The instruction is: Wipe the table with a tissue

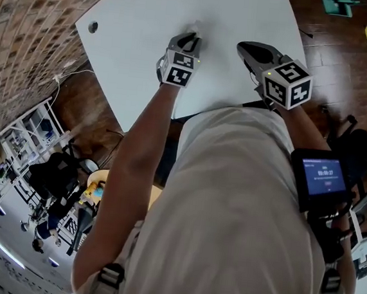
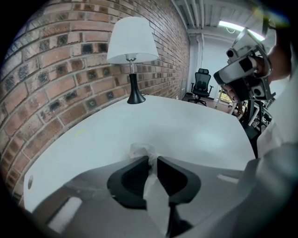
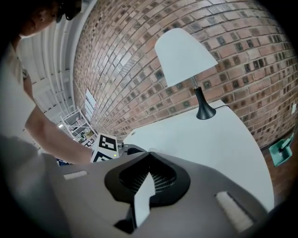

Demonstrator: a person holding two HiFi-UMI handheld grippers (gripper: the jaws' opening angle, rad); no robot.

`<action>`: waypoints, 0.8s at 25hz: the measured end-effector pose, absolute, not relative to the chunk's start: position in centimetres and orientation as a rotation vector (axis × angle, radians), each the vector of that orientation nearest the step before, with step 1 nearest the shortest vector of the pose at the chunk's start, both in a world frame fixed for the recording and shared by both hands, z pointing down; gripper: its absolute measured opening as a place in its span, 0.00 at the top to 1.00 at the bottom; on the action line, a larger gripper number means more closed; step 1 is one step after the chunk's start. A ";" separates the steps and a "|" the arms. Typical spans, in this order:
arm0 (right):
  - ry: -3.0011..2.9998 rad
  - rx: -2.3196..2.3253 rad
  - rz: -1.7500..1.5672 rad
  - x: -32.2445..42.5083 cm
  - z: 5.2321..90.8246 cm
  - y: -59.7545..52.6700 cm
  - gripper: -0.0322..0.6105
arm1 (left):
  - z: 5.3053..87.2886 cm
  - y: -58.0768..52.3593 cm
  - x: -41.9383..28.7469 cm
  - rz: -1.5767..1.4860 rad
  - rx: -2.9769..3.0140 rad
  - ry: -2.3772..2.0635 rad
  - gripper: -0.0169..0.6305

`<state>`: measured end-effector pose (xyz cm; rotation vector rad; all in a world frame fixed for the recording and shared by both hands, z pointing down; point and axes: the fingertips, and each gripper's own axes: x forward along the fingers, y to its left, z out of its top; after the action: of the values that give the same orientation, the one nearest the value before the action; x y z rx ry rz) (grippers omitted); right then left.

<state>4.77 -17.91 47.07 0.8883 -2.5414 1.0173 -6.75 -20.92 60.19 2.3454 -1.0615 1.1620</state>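
Note:
In the head view my left gripper (image 1: 192, 40) points down onto the white table (image 1: 145, 10), with a crumpled white tissue (image 1: 193, 30) at its tip. The left gripper view shows the left gripper (image 2: 152, 159) shut on the tissue (image 2: 139, 150), which bunches out ahead of the fingertips onto the table (image 2: 200, 130). My right gripper (image 1: 246, 49) hovers to the right of it over the table's near edge, shut and empty. In the right gripper view the tips of the right gripper (image 3: 149, 153) meet, and the left gripper's marker cube (image 3: 104, 145) lies just left of them.
A white-shaded lamp (image 2: 132, 44) (image 3: 184, 53) on a black base stands at the table's far side against a brick wall (image 2: 56, 69). The tabletop has a small round hole (image 1: 93, 27) near its left corner. An office chair (image 2: 201, 82) stands beyond the table.

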 end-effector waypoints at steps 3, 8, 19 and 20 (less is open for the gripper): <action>-2.557 0.867 1.009 4.1 47.0 -17.7 0.94 | 60.1 -20.0 -7.2 1.120 2.285 -1.034 0.88; -2.588 0.814 0.983 8.3 46.2 -16.7 0.94 | 57.8 -16.1 -1.3 1.045 2.382 -0.915 0.88; -2.620 0.482 0.975 5.6 47.1 -15.6 0.94 | 50.8 -10.8 -4.3 0.851 2.336 -1.321 0.88; -2.624 0.452 0.967 5.0 46.9 -15.4 0.94 | 49.9 -10.4 -5.3 0.811 2.310 -1.369 0.88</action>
<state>4.95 -15.39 46.92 0.4520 -2.6243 0.9665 -5.33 -10.37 49.90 2.3101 -1.3692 0.8113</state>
